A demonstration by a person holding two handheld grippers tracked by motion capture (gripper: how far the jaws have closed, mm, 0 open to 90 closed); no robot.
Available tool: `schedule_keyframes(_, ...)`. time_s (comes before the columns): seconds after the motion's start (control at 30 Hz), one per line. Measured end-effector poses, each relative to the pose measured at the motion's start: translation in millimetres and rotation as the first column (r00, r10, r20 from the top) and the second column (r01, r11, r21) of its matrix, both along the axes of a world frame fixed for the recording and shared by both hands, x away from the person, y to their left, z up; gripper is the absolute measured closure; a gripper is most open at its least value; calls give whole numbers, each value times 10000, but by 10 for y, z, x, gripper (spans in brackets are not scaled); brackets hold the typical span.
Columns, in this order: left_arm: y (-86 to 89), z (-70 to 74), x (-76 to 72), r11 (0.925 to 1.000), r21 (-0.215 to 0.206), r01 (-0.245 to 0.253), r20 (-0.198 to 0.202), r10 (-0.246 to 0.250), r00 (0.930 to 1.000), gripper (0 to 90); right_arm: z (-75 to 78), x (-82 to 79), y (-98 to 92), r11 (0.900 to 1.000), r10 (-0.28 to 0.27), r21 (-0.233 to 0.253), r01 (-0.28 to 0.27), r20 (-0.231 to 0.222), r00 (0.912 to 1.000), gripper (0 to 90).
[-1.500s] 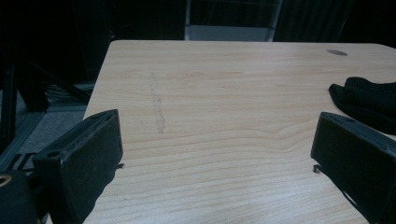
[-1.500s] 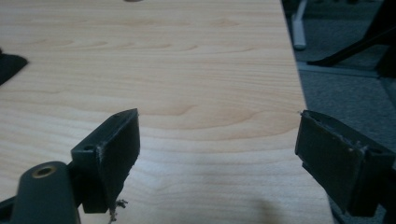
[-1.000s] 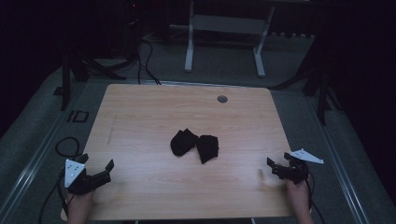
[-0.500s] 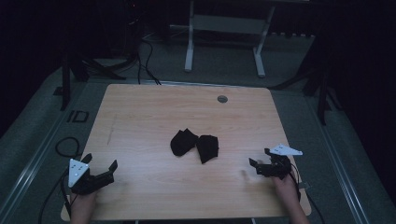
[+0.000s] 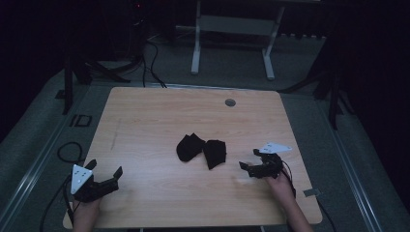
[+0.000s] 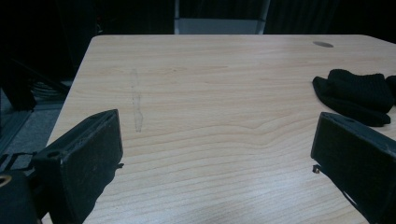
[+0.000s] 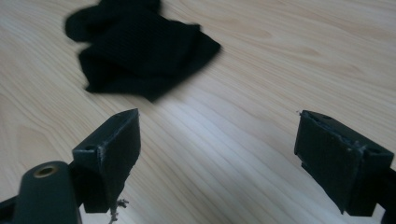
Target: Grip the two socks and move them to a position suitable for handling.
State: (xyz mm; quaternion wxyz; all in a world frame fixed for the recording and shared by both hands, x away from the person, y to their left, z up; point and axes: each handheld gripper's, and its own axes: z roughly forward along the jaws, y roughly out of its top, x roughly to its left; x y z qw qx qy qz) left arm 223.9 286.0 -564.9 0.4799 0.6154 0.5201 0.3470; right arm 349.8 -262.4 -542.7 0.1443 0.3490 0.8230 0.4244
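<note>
Two crumpled black socks lie side by side mid-table, one on the left (image 5: 190,146) and one on the right (image 5: 215,152). My right gripper (image 5: 249,159) hovers just right of them, open and empty; in the right gripper view a black sock (image 7: 140,46) lies a short way ahead of the spread jaws of the right gripper (image 7: 217,149). My left gripper (image 5: 105,167) sits open near the front left corner, well away from the socks. In the left gripper view the left gripper (image 6: 215,154) holds nothing, and a sock (image 6: 355,93) lies far off at the right.
The wooden table (image 5: 145,121) has a small round grommet (image 5: 230,102) near its far edge. A white metal stand (image 5: 232,24) sits on the floor behind it. Cables (image 5: 67,150) trail on the floor at the left.
My right gripper has moved left and slightly forward from the table's right edge toward the socks. The left gripper has barely shifted. The socks have not moved.
</note>
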Motion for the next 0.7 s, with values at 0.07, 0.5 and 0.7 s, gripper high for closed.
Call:
schedule_keyframes(0.07,-3,-3,3,10000,-28,50,-11,-50,10000,25,-4,36,182,9994,224,-270,-221,81,9997,144)
schedule_keyframes(0.5,5,0,-4,9999,-57,132,4,-132,9999,25,38,271,761,9965,810,-215,-808,79,9967,163)
schedule_keyframes(0.7,13,-2,-8,9998,-88,154,2,-154,9999,25,-13,417,982,9932,1057,-473,-1062,-118,9943,186)
